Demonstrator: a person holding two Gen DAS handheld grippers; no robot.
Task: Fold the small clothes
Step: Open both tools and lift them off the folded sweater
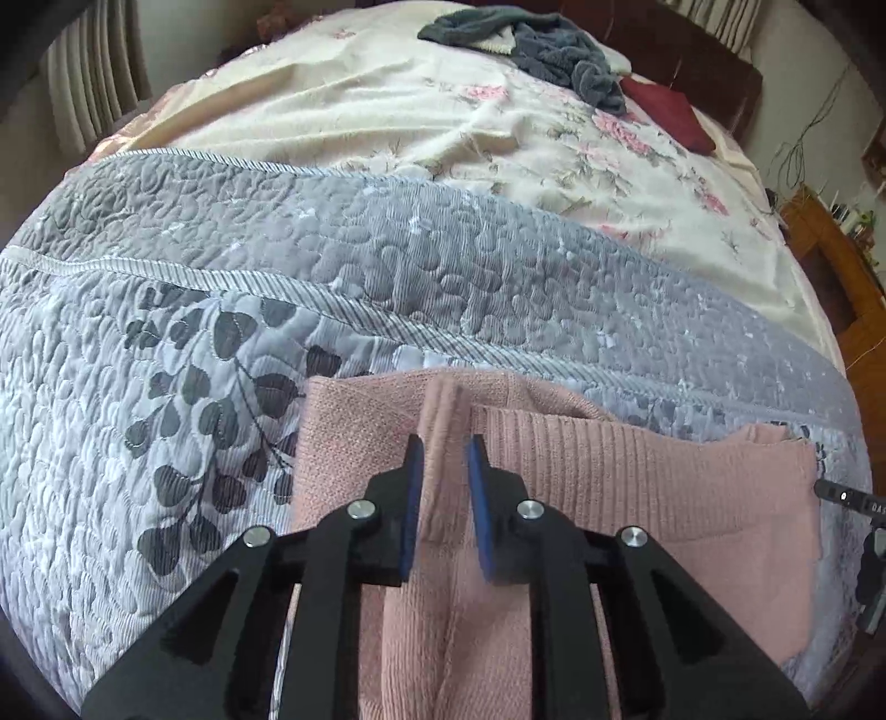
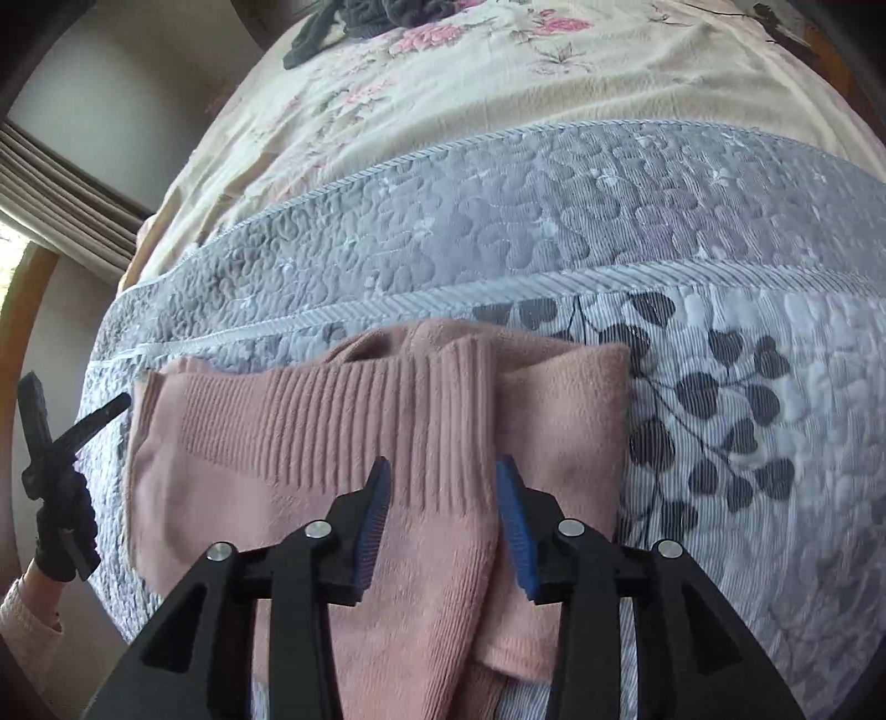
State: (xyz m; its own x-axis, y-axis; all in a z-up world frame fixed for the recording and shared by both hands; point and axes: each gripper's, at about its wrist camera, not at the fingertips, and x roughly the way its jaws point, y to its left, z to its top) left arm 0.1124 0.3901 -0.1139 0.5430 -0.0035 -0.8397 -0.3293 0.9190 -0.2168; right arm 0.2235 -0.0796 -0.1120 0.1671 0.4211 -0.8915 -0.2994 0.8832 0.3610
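A pink knit garment (image 1: 637,487) lies partly folded on the grey quilted bedspread (image 1: 387,266), its ribbed band facing up. My left gripper (image 1: 444,457) is shut on a raised fold of this garment near its left part; the fabric ridge runs between the blue pads. In the right wrist view the pink garment (image 2: 249,443) spreads leftward, and my right gripper (image 2: 442,479) is shut on a ribbed strip that rises between its fingers (image 2: 512,515). The cloth under both grippers is hidden by the black jaws.
A cream floral sheet (image 1: 443,127) covers the far bed, with grey towels (image 1: 554,44) and a dark red cloth (image 1: 670,111) on it. A wooden nightstand (image 1: 836,249) stands at right. A black-gloved hand (image 2: 58,526) holding a black tool shows at the left edge.
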